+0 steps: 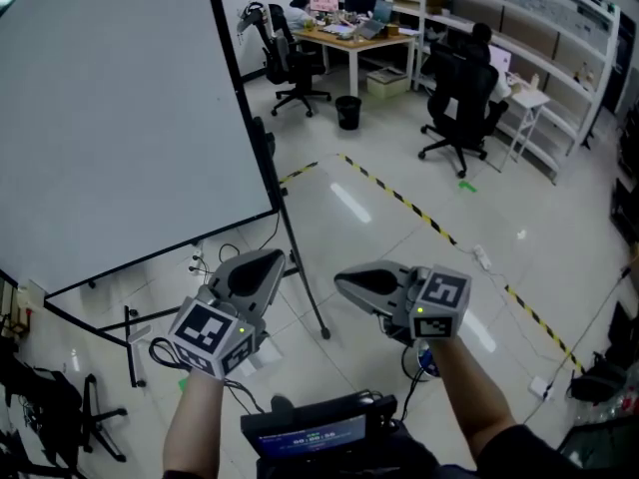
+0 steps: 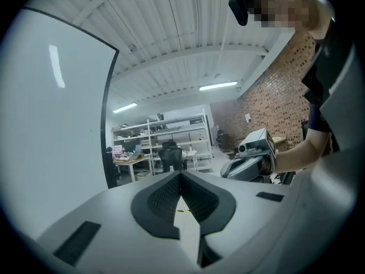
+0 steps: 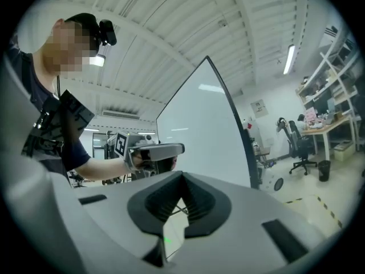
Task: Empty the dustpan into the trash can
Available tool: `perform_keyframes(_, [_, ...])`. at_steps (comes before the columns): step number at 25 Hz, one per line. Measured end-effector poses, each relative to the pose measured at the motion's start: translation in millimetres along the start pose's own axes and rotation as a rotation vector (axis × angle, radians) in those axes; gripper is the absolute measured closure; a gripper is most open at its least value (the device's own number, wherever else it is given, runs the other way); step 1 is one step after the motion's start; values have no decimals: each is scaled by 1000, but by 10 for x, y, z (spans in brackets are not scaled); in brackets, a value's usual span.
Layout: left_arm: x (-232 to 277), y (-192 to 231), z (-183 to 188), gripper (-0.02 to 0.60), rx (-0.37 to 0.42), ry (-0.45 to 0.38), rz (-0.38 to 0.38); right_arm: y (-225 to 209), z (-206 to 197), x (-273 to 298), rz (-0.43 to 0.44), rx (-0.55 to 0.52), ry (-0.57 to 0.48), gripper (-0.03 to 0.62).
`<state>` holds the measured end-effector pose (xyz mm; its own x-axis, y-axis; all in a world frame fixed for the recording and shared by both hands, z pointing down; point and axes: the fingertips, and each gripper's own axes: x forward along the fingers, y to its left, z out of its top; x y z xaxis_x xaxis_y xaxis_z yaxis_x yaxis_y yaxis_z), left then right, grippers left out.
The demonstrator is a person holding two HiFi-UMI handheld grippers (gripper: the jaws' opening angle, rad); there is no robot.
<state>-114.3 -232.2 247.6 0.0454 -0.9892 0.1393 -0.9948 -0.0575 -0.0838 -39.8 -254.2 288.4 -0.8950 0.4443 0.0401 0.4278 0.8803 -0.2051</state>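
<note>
With left claw (image 1: pixel 268 259) and right claw (image 1: pixel 346 280) both closed and empty, the person could trip on the nearby whiteboard stand (image 1: pixel 308 287).

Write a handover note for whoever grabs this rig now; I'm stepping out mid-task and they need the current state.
Left tool: shut, empty, held over the floor.
Right tool: shut, empty, beside it, not touching.
Dustpan: in no view. A black bin, probably the trash can, stands by the far desk, far from both tools.
Done: nothing that shows.
To do: find and grip the dustpan, carry it to the bin, tip it out.
</note>
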Motion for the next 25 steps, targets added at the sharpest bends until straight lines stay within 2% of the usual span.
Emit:
perform_keyframes(4, [-112,-4,-8,581,-6,34,49,15,-10,88,56,16,-11,585])
perform_keyframes(9, [-316,-78,61,581,0,41,55,174,40,297,162,29,-23,585])
perform_keyframes(14, [-644,54,-22,581,16,72,86,378,97,646,230,-19,18,585])
perform_keyframes(19, [-1038,190,-97,581,-23,51,97,612,133,951,245,-62,66,585])
perform_keyframes(25, [-1421,302,-97,581,-32,21,54,938,179,1233,232,-109,97,585])
